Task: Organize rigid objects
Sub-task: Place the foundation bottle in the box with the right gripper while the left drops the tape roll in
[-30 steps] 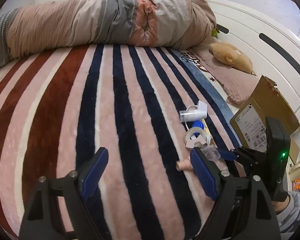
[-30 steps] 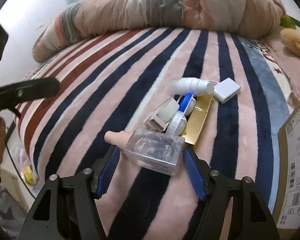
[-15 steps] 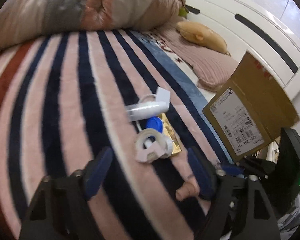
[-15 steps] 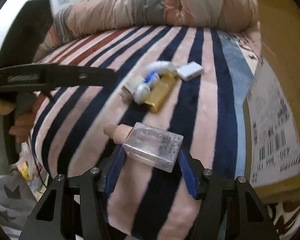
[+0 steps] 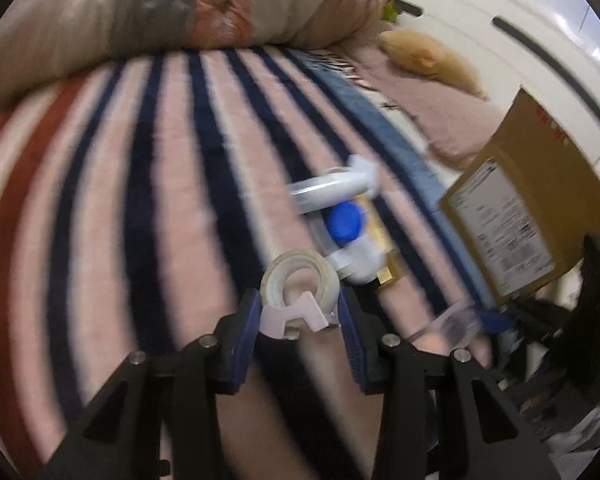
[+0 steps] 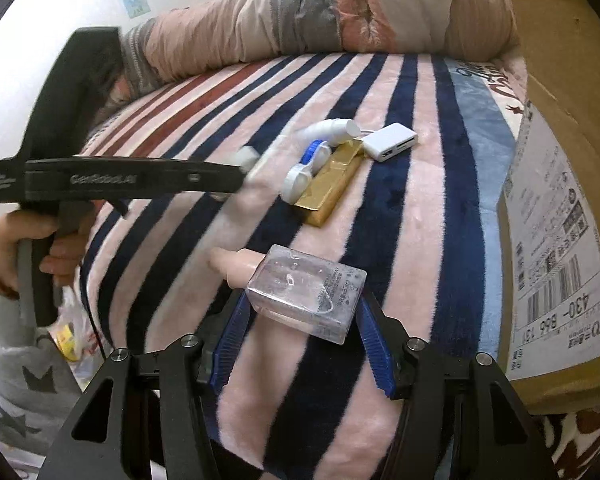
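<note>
My left gripper is shut on a tape dispenser, a clear tape roll in a pale lilac holder, just above the striped blanket. My right gripper is shut on a clear flat spray bottle with a pink cap, held above the blanket. On the bed lie a white tube, a blue and white contact lens case, a gold box and a white adapter. The left gripper's body shows at the left of the right wrist view.
An open cardboard box with a shipping label stands at the bed's right edge; it also shows in the left wrist view. A rolled duvet lies across the far side. A tan plush toy lies by the white headboard.
My left gripper moved forward to the tape dispenser and shut on it. My right gripper kept the spray bottle and shifted slightly toward the cardboard box.
</note>
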Demonstrator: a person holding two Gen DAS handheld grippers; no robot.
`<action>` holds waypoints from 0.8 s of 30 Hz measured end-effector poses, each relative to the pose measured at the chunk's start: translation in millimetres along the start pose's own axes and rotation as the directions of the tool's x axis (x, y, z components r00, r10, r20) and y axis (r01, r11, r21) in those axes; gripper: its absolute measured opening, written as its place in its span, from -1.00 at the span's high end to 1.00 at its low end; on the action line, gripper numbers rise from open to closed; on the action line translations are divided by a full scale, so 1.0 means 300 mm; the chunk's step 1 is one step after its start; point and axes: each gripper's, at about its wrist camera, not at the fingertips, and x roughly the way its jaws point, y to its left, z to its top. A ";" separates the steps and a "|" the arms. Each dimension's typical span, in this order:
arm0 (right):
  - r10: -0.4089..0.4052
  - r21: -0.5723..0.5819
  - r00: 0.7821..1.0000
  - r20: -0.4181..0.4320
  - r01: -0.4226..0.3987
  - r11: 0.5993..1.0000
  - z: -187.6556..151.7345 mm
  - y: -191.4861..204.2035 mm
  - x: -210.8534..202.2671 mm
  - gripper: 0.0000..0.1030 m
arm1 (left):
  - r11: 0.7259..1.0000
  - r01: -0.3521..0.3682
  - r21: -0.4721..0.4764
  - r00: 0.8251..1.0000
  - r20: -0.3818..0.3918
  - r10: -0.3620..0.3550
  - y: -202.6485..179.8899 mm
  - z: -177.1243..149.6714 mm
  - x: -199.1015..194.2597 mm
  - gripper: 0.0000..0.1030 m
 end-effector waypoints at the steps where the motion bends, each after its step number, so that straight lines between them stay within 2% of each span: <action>1: 0.001 -0.004 1.000 -0.002 -0.001 1.000 0.001 0.008 0.002 0.00 | 0.998 -0.054 0.019 0.999 -0.007 0.054 0.008 -0.013 -0.023 0.29; 3: -0.005 0.005 1.000 -0.009 0.005 1.000 0.002 0.025 0.010 -0.01 | 0.984 -0.168 0.052 0.985 -0.022 0.169 0.025 -0.042 -0.047 0.28; 5: 0.008 0.011 1.000 -0.014 -0.008 1.000 0.000 0.043 0.015 -0.04 | 0.976 -0.210 0.048 0.976 -0.040 0.212 0.055 -0.063 -0.041 0.28; 7: 0.027 0.004 0.999 -0.029 -0.027 1.000 0.000 0.058 0.013 -0.04 | 0.980 -0.198 0.031 0.979 -0.047 0.200 0.076 -0.089 -0.034 0.25; 9: 0.075 -0.014 0.996 -0.053 -0.076 0.997 -0.008 0.079 -0.002 -0.04 | 0.984 -0.177 0.019 0.984 -0.035 0.177 0.080 -0.105 -0.034 0.02; 11: 0.130 -0.031 0.989 -0.066 -0.132 0.991 -0.014 0.087 -0.022 -0.04 | 0.986 -0.168 0.016 0.985 -0.024 0.168 0.082 -0.112 -0.038 -0.04; 12: 0.127 -0.048 0.990 -0.066 -0.130 0.990 -0.014 0.089 -0.027 -0.04 | 0.985 -0.169 0.016 0.985 -0.022 0.169 0.079 -0.116 -0.032 -0.05; 14: 0.068 -0.104 0.996 -0.056 -0.074 0.992 -0.009 0.090 -0.027 -0.04 | 0.983 -0.181 0.009 0.983 -0.022 0.181 0.083 -0.116 -0.024 -0.12; 16: 0.033 -0.177 0.999 -0.042 -0.040 0.983 0.007 0.092 -0.015 -0.04 | 0.984 -0.180 -0.005 0.983 -0.024 0.180 0.076 -0.113 -0.003 -0.13; 19: 0.110 -0.284 0.993 -0.037 -0.116 0.952 0.024 0.109 0.004 -0.04 | 0.984 -0.180 -0.020 0.983 -0.027 0.179 0.073 -0.119 0.020 -0.11; 21: 0.136 -0.359 0.988 -0.071 -0.153 0.921 0.026 0.127 0.029 -0.04 | 0.984 -0.179 -0.019 0.984 -0.022 0.178 0.071 -0.123 0.015 -0.01; 22: 0.134 -0.382 0.987 -0.086 -0.157 0.911 0.021 0.136 0.040 0.05 | 0.984 -0.175 -0.023 0.984 -0.021 0.175 0.074 -0.125 0.011 0.03; 23: 0.128 -0.392 0.987 -0.099 -0.157 0.907 0.022 0.136 0.052 0.37 | 0.984 -0.176 -0.026 0.984 -0.020 0.176 0.078 -0.128 0.007 0.13; 24: 0.131 -0.375 0.984 -0.117 -0.166 0.912 0.023 0.129 0.064 0.45 | 0.984 -0.177 -0.026 0.984 -0.019 0.177 0.080 -0.131 0.005 0.19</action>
